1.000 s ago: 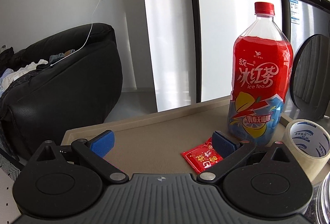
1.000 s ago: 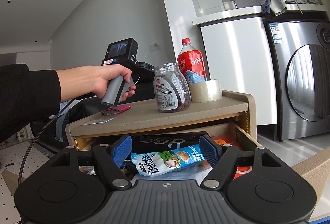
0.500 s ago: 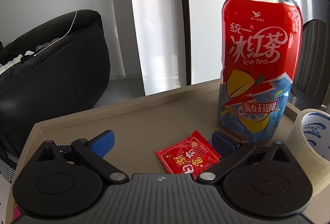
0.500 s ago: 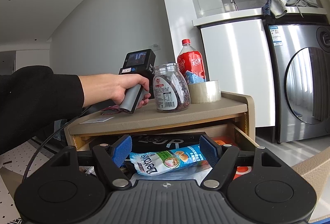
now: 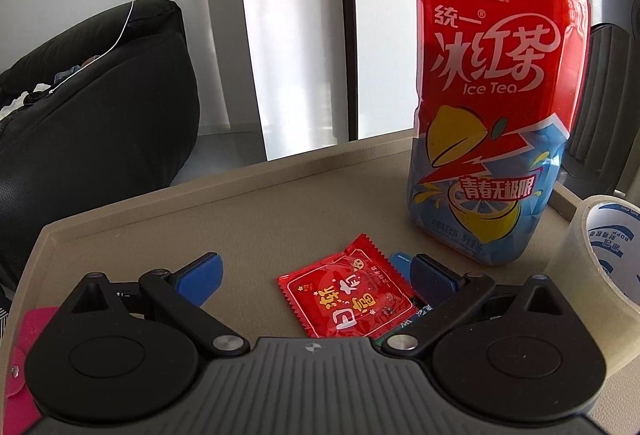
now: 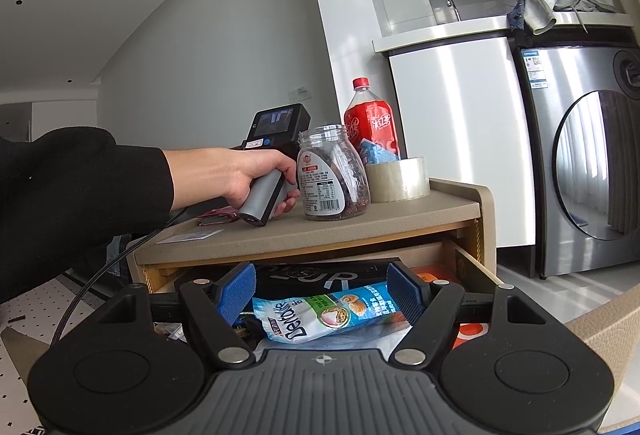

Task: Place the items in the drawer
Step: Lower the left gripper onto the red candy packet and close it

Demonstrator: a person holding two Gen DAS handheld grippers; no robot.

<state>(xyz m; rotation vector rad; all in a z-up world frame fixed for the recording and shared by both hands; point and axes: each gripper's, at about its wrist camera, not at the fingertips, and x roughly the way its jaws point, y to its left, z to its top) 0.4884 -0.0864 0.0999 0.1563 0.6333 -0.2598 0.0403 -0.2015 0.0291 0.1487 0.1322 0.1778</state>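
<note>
Red square foil sachet lies flat between my left claw's spread fingers (right claw released too).

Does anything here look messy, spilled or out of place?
Nothing is spilled or broken. The ice tea bottle stands upright on the cabinet top, and the red sachet lies flat, overlapping a blue packet. The open drawer is crowded, with a Dentalife bag lying slanted on top.
</note>
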